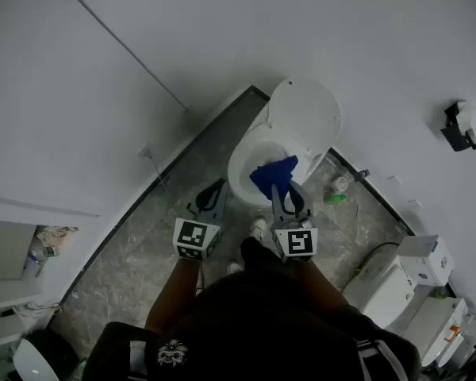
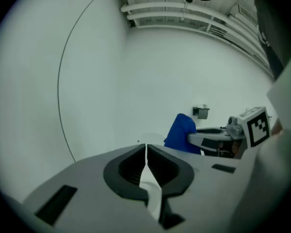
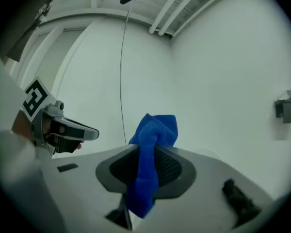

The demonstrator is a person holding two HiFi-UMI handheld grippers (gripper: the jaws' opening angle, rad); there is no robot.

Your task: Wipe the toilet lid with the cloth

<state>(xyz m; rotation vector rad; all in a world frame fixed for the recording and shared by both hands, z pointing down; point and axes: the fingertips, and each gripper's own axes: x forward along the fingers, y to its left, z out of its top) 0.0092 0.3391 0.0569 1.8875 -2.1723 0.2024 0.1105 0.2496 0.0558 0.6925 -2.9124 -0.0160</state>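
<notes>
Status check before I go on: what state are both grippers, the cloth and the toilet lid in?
left gripper: shut, nothing between the jaws.
right gripper: shut on the blue cloth.
blue cloth: bunched up, pinched in the jaws, ends hanging free.
toilet lid: raised.

Cloth in R gripper over toilet bowl, lid behind, L gripper left.

White walls — grey marbled floor, dim.
</notes>
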